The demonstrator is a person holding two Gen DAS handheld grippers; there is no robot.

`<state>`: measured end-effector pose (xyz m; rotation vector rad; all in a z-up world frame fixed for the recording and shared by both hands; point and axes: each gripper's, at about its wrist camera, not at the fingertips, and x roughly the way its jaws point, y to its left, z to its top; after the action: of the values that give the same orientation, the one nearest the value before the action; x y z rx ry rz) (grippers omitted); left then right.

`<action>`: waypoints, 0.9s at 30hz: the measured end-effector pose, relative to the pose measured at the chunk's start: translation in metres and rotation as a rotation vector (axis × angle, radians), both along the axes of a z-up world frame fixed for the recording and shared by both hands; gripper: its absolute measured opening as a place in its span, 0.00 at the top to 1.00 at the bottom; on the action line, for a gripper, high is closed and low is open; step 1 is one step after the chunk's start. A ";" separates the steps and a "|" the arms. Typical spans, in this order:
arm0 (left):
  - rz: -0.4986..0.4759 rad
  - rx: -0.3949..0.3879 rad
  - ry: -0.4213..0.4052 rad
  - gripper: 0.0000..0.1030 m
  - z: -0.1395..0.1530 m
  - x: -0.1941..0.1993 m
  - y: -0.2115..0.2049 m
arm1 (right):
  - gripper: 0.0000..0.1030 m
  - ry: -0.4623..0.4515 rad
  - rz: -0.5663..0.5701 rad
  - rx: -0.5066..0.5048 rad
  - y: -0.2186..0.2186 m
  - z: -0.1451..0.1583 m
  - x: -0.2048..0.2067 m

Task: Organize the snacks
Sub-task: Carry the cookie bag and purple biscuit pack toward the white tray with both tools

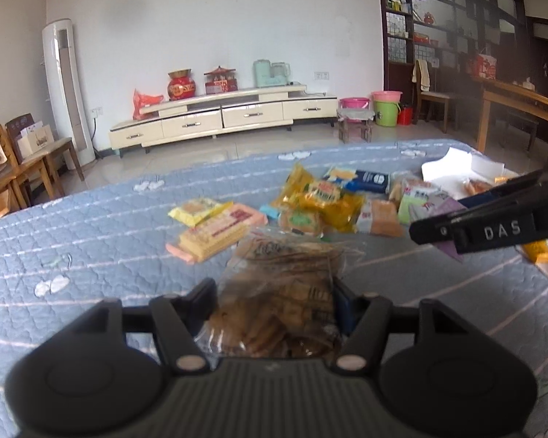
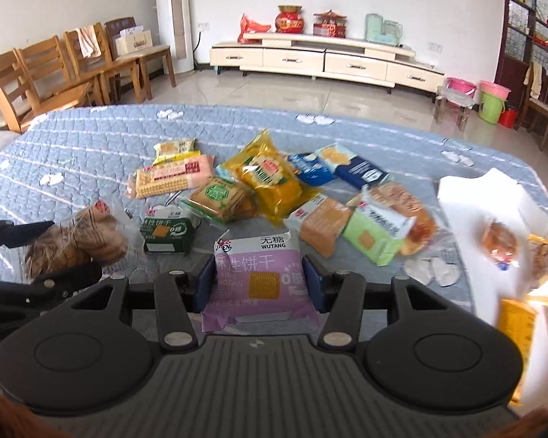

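Two grippers up: left gripper (image 1: 274,292) clamped on one clear bag of brown biscuits (image 1: 285,292), right gripper (image 2: 259,277) clamped on one purple biscuit packet (image 2: 259,277), both lifted off the blue quilt (image 2: 91,138). About ten packets heaped mid-quilt; far-left corner bare. White box (image 2: 493,200) at right edge, contents clearer from right wrist.

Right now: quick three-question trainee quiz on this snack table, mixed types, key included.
1. True or false: the right gripper is shut on the purple biscuit pack.
2. The left gripper holds: A) yellow bag B) clear bag of brown cookies C) nothing.
3. What colour is the quilted cover under the snacks?

Key: 1 true; 2 B; 3 light blue.
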<state>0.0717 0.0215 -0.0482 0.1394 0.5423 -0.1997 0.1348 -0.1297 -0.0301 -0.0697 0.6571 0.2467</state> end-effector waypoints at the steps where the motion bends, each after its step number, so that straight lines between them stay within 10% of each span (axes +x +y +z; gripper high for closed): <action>1: 0.003 -0.009 -0.003 0.37 0.004 0.000 -0.004 | 0.38 -0.008 -0.005 0.002 -0.003 0.004 -0.002; 27: 0.010 -0.061 -0.061 0.37 0.061 0.006 -0.114 | 0.38 -0.137 -0.181 0.019 -0.110 0.064 -0.052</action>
<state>0.0779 -0.0921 0.0132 0.0834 0.4761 -0.2009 0.0828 -0.2393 0.0339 -0.0083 0.5206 0.0731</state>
